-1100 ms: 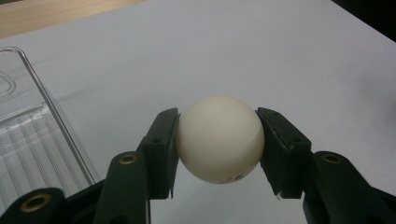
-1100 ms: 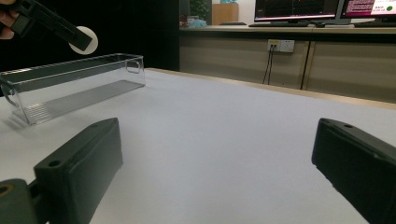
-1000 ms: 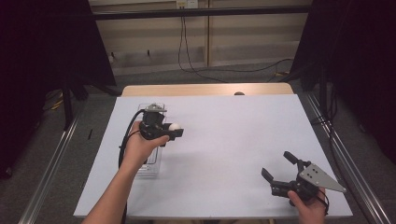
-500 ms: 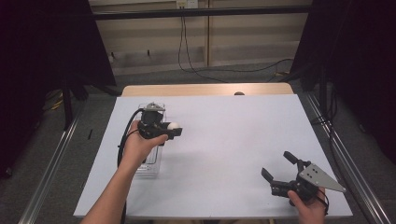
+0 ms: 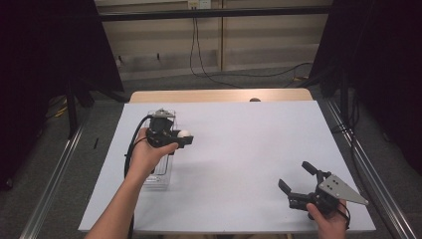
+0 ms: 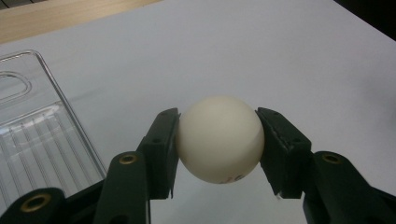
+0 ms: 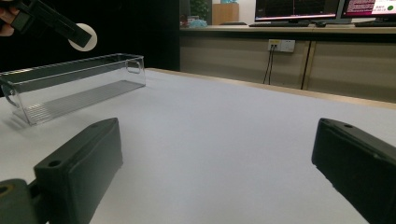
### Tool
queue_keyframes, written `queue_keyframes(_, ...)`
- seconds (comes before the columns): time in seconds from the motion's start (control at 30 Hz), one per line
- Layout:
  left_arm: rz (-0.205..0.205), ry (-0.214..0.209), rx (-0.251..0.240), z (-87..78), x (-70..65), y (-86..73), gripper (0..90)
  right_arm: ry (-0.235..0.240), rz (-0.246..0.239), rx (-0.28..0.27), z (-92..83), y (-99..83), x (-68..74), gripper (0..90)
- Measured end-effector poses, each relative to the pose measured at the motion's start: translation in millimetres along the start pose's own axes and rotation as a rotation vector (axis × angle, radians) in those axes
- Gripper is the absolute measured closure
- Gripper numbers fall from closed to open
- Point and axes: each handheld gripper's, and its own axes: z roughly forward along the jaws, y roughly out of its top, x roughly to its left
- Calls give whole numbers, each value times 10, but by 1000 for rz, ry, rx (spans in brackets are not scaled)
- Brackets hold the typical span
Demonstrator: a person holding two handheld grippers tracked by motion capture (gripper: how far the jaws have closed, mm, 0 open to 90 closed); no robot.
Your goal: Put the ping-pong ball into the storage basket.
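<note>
One clear bin (image 5: pixel 160 172) beside ball (image 5: pixel 184 133)

1. The ball (image 6: pixel 219 139) is small, round, smooth and off-white, with faint reddish print low on its underside. It is clamped on both sides between the two black jaws of the left hand-held gripper (image 5: pixel 183 138) and held clear above the white counter (image 5: pixel 249 144).
2. The clear plastic tray (image 7: pixel 70 88) is long, narrow and rectangular, with a ribbed floor and handle cut-outs in its end walls. It stands upright on the counter just beside the ball, lower than it.
</note>
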Motion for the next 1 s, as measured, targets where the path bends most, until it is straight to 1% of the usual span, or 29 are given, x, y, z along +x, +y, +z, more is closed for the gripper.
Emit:
queue_keyframes(0.03,2,9,0,-3,-5,3,511,-1,0,0,0,1,0,13)
queue_keyframes(0.07,6,9,10,-16,-6,12,511,1,-3,0,-1,0,-3,14)
queue_keyframes(0.1,-8,9,-10,-12,-18,13,511,0,-4,0,-2,1,-5,14)
queue_keyframes(0.13,6,10,3,-33,-11,23,511,-3,-2,0,-4,1,-6,14)
queue_keyframes(0.17,-8,12,-10,-38,-21,29,511,1,-5,0,-7,1,-10,14)
queue_keyframes(0.2,-10,9,-20,-44,-20,31,511,6,-4,0,-9,2,-8,14)
queue_keyframes(0.23,-6,15,-11,-59,-19,39,511,7,-4,0,-9,3,-6,14)
queue_keyframes(0.27,6,16,-5,-72,-7,41,511,7,-4,1,-8,3,-3,14)
queue_keyframes(0.3,3,13,-13,-76,-3,38,511,4,-1,1,-3,3,2,14)
queue_keyframes(0.33,-7,22,-22,-77,-3,37,511,4,-7,4,0,2,-2,14)
queue_keyframes(0.37,-9,23,-21,-82,3,33,511,2,-2,-1,5,2,3,14)
queue_keyframes(0.4,9,22,5,-100,21,35,511,3,-4,0,3,2,2,14)
queue_keyframes(0.47,5,23,2,-104,34,29,511,5,1,-1,0,6,4,14)
queue_keyframes(0.53,-6,26,-13,-94,35,22,511,0,0,-4,0,6,3,14)
queue_keyframes(0.6,5,26,-2,-100,45,23,511,1,-3,-2,-3,5,-1,14)
queue_keyframes(0.73,3,26,-2,-95,45,22,511,5,-6,3,0,3,-1,14)
queue_keyframes(0.77,4,25,8,-100,47,25,511,3,-6,0,4,2,1,14)
queue_keyframes(0.83,2,29,4,-100,51,22,511,8,-6,1,3,1,0,14)
queue_keyframes(0.87,5,25,10,-110,63,23,511,4,0,0,4,2,0,14)
queue_keyframes(0.9,-11,31,-5,-102,55,19,511,3,-3,0,3,1,-2,14)
queue_keyframes(0.93,-14,28,-11,-102,58,16,511,2,-5,-2,5,1,-4,14)
queue_keyframes(0.97,-13,32,-11,-108,63,17,511,2,-4,-2,4,1,-4,14)
queue_keyframes(1.0,-4,34,1,-119,69,19,511,1,-4,-2,5,1,-4,14)
